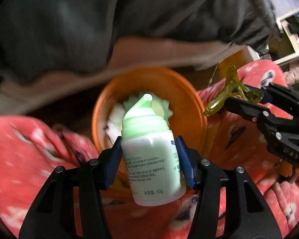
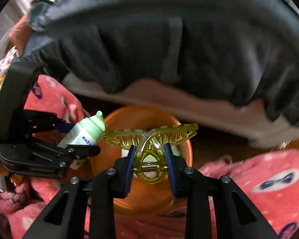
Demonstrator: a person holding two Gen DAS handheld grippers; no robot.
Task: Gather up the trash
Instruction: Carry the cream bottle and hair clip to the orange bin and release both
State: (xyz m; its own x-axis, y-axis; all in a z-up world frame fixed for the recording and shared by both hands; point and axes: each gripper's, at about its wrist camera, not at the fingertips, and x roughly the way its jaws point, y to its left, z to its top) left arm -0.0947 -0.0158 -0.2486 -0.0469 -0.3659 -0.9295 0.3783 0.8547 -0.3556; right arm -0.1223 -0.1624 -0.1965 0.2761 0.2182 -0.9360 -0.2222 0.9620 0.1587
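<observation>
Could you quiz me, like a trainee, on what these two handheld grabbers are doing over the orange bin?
1. True or false: the left gripper is empty.
2. What does the right gripper hold? A) a spoon B) a yellow hair claw clip C) a sock
3. Fill in: both items hang above the orange ____, which stands among pink blankets.

Key
1. False: its jaws are shut on the green-and-white pump bottle.
2. B: the yellow hair claw clip is pinched at its spring end.
3. Bin: the orange bin already has pale, whitish and green scraps in it; the pink blanket surrounds it.
</observation>
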